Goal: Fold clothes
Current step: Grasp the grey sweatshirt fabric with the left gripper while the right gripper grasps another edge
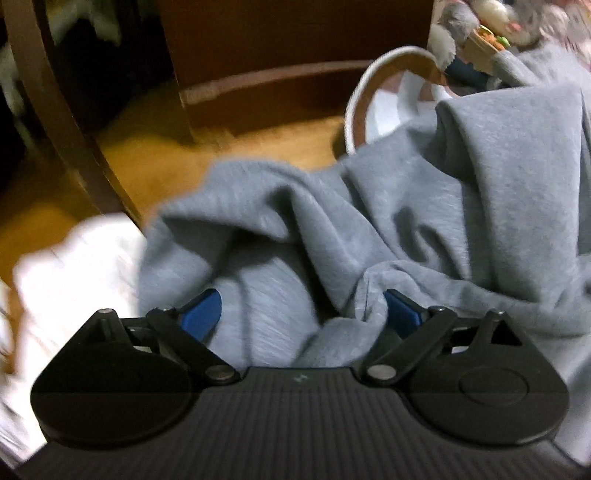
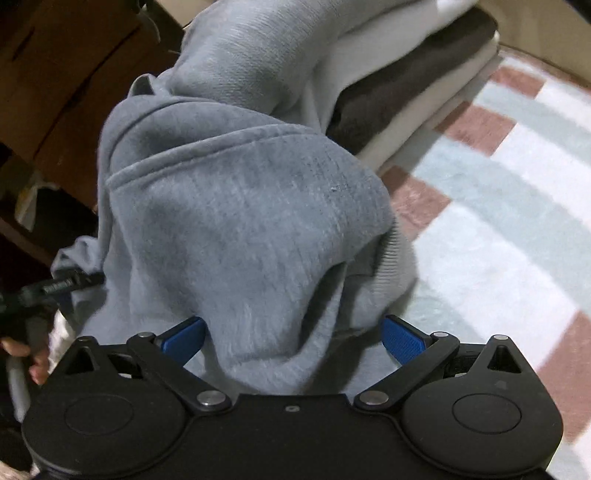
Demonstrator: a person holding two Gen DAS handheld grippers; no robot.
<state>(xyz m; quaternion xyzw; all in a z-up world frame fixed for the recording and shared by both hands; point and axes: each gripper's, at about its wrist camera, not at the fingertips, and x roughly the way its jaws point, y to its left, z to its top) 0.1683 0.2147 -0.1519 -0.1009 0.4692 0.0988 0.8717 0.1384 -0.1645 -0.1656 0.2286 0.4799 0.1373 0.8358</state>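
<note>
One grey sweatshirt (image 1: pixel 388 221), two hand-held grippers, each with two blue fingers.

Left hand-held gripper (image 1: pixel 301 314): fingers spread wide, grey cloth bunched between and over them; the right finger (image 1: pixel 400 310) is partly wrapped by a fold. Nothing pinched that can be seen; jaws stand released.

Right hand-held gripper (image 2: pixel 293 338): fingers likewise wide apart, a thick lobe of the sweatshirt (image 2: pixel 240 221) hanging down between them onto the body. Released, not clamping.

Left wrist view only: wooden floor (image 1: pixel 147 155), dark wooden furniture (image 1: pixel 277 44), one round basket (image 1: pixel 373 103) with a white rim behind the sweatshirt, white cloth (image 1: pixel 66 266) at lower left, a heap of soft toys (image 1: pixel 491 22) top right, blurred.

Right wrist view only: a striped rug (image 2: pixel 498 184) in white, pale blue and pink-brown; one stack of folded clothes (image 2: pixel 406 81), white and dark layers, just beside the sweatshirt; a ribbed cuff (image 2: pixel 391 254); a person's hand (image 2: pixel 33 362) at the left edge.
</note>
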